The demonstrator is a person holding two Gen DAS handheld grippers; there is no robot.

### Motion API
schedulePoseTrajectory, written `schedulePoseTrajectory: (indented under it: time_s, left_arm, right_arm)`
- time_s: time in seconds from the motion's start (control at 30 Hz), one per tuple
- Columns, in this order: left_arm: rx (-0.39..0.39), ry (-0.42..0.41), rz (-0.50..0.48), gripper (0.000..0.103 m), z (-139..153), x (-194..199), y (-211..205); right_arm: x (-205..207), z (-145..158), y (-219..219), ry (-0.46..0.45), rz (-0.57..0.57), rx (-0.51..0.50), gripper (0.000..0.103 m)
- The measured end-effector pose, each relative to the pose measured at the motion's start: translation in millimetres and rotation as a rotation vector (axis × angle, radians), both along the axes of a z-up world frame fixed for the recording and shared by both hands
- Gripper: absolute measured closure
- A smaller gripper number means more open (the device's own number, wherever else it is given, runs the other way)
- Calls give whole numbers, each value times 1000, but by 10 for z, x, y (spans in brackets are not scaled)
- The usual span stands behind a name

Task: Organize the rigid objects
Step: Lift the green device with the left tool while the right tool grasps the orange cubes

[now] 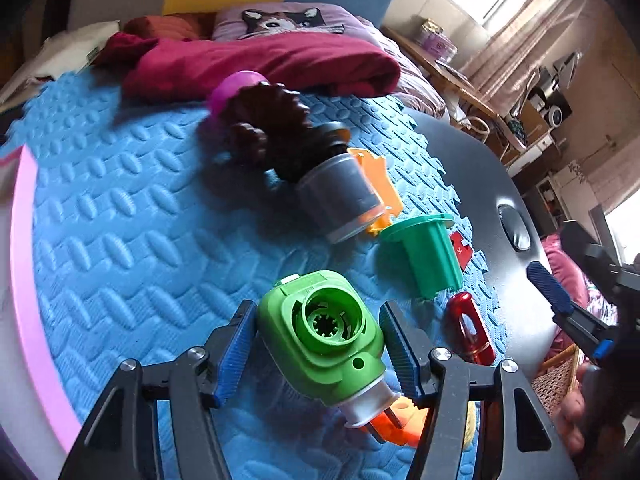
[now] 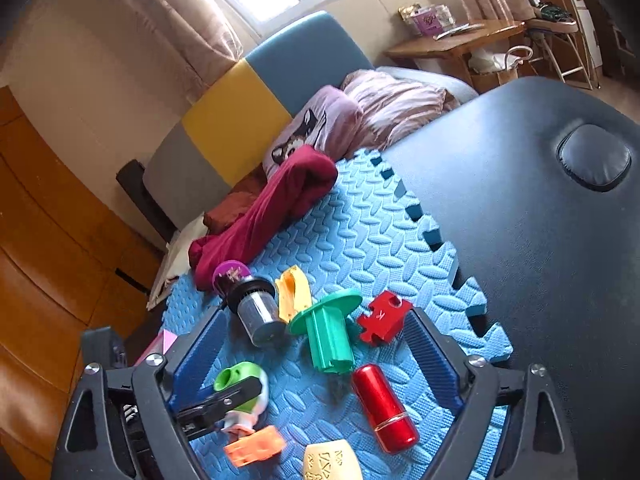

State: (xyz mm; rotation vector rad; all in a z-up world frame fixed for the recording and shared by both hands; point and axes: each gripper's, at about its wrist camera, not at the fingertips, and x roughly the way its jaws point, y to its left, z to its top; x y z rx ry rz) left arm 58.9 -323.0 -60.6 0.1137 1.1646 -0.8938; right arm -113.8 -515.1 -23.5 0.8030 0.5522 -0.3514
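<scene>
My left gripper (image 1: 316, 306) is shut on a green plug-like part (image 1: 320, 332) with a white end, its pads against both sides; the part lies tilted on the blue foam mat (image 1: 140, 220). In the right wrist view one left finger crosses that green part (image 2: 240, 376). My right gripper (image 2: 316, 314) stands open above the mat, holding nothing. A red metal cylinder (image 2: 384, 408), a teal flanged piece (image 2: 328, 336), a red puzzle piece (image 2: 382, 316), a grey cylinder (image 2: 260, 320) and a yellow-orange piece (image 2: 294, 288) lie below it.
An orange block (image 2: 256, 450) and a cream piece (image 2: 330, 460) lie at the mat's near edge. A dark toothed gear (image 1: 272, 112) and purple ball (image 1: 232, 88) sit by a maroon cloth (image 1: 260, 60). A dark padded table (image 2: 520, 220) extends right. Pink rim (image 1: 24, 260) at left.
</scene>
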Motion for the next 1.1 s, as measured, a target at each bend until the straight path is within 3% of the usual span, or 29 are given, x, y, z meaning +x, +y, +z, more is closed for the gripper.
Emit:
schedulePoseTrajectory:
  time_s: [0.13, 0.27, 0.3, 0.6, 0.9, 1.0, 1.1]
  left_arm:
    - [-1, -17, 26, 40, 4, -37, 138]
    - [-76, -80, 34, 45, 211, -111, 289]
    - [-81, -81, 33, 48, 243, -111, 317]
    - [-93, -62, 35, 48, 310, -86, 454]
    - [30, -71, 93, 35, 27, -9, 93]
    - [30, -63, 115, 22, 17, 0, 79]
    - [51, -73, 125, 20, 12, 13, 50]
  right_arm:
    - [81, -60, 38, 34, 43, 11, 16]
    - [172, -89, 121, 72, 90, -10, 18]
    - [191, -93, 141, 74, 106, -12, 18]
    - [378, -120, 423, 141, 239, -92, 20]
    - [353, -118, 360, 151, 201, -92, 20]
    - [344, -104, 354, 141, 198, -91, 20]
    - [329, -93, 334, 133, 190, -88, 20]
